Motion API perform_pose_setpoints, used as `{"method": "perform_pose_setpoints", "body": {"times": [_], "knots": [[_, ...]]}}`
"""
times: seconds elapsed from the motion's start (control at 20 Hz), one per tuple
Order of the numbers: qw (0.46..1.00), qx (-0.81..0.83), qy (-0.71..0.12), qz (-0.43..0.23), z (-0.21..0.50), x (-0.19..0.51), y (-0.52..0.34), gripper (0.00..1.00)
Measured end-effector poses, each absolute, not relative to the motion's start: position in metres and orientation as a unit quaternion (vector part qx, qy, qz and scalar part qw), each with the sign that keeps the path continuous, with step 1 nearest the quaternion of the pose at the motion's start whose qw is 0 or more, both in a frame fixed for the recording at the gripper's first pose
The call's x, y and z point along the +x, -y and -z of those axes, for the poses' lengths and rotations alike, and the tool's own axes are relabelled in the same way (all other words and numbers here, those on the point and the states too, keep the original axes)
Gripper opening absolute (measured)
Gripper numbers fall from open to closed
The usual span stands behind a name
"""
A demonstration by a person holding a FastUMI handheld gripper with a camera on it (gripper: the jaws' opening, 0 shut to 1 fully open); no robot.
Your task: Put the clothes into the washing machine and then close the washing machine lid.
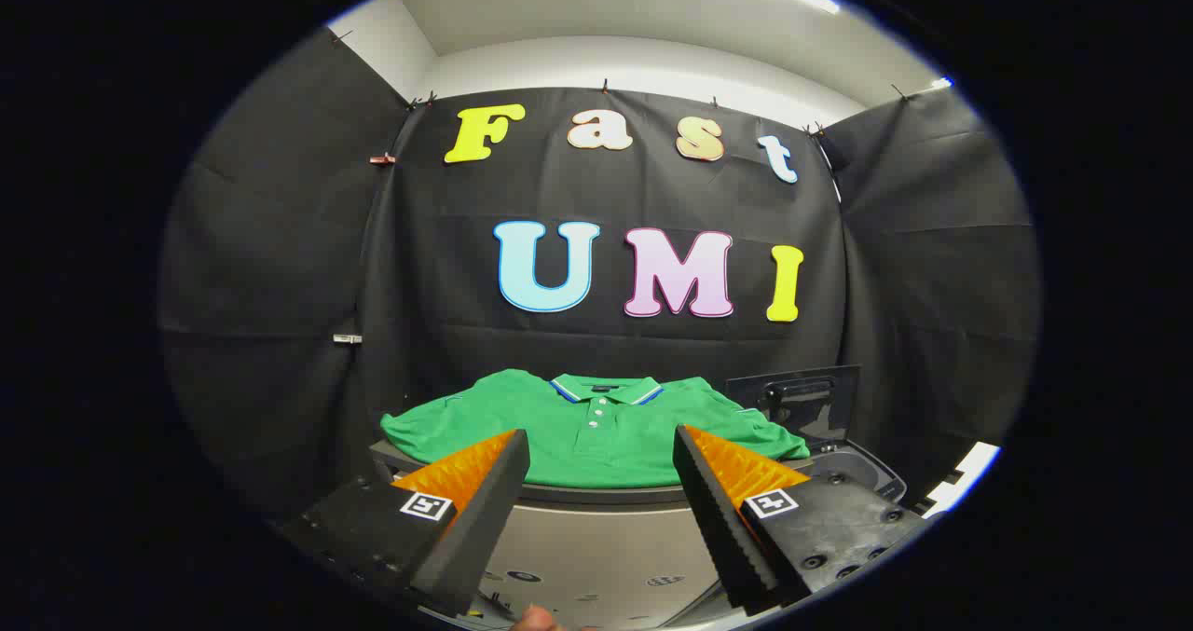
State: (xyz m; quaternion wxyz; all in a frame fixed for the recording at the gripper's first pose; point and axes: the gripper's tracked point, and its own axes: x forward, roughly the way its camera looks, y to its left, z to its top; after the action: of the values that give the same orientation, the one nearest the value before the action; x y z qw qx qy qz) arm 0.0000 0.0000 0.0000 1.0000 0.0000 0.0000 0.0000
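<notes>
A green polo shirt [596,426] with a striped collar lies folded flat on a low table [596,494], just beyond my fingers. My gripper [601,437] is open, its two fingertips spread wide in front of the shirt's lower half and holding nothing. To the right of the shirt stands the washing machine [853,473], dark, with its lid [797,398] raised upright behind the opening.
Black cloth walls close in the booth behind and on both sides. The table's pale front face [596,547] drops away below the shirt, between my fingers. A fingertip of a person's hand [536,620] peeks in at the bottom.
</notes>
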Motion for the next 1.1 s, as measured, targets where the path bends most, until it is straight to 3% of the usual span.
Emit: {"method": "perform_pose_setpoints", "body": {"times": [1.1], "knots": [[1.000, -0.002, -0.016, 0.017, 0.005, 0.005, 0.012, 0.98]]}}
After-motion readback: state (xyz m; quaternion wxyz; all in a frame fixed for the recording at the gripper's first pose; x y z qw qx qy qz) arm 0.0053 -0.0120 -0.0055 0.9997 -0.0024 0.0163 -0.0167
